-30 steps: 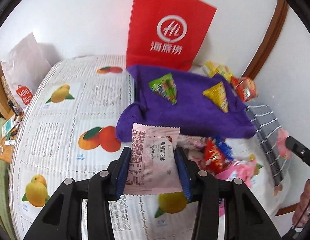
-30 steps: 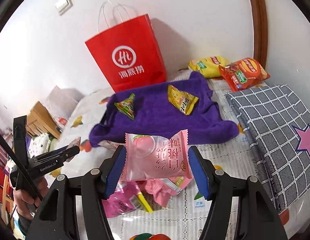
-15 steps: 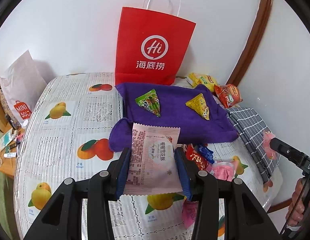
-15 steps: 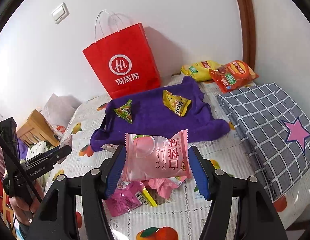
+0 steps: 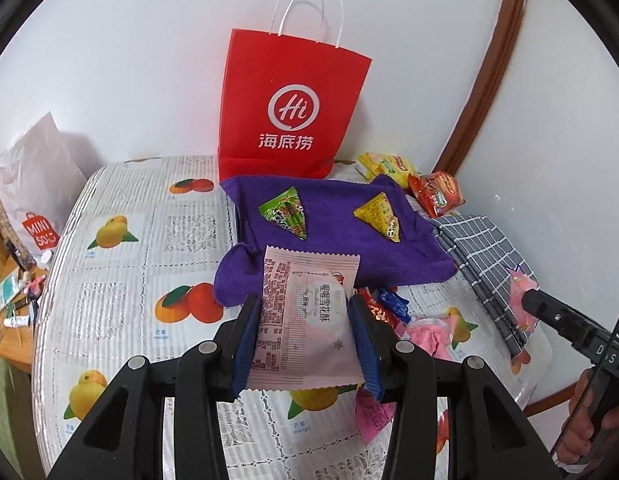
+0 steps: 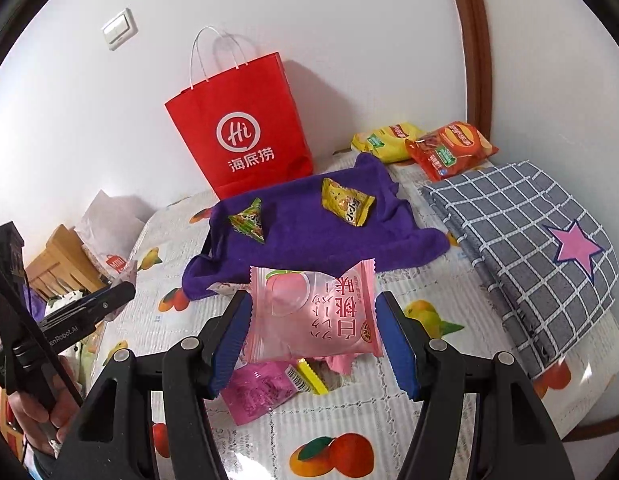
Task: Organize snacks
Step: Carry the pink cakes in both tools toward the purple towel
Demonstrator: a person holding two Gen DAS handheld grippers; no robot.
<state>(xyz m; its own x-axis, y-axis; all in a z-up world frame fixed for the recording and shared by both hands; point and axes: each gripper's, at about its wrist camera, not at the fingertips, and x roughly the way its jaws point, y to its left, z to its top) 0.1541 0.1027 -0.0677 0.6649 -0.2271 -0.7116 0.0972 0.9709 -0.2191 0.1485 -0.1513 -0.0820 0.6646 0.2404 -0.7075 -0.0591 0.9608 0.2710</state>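
I have the left gripper (image 5: 305, 344) clenched on a pale pink packet (image 5: 305, 320); the right gripper (image 6: 311, 338) grips a peach-pink packet (image 6: 313, 316); both hang above the table. Ahead of the tongs, on the purple towel (image 6: 309, 236), a green triangle snack (image 6: 248, 220) and a yellow one (image 6: 346, 201) already lie sorted, I judge; beneath the tongs a loose heap of wrappers (image 6: 269, 384) waits; most work remains.

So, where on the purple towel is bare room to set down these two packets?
On the purple towel, free patches lie between the green snack and the yellow snack, and along the near edge. The pile of wrappers before it is crowded.
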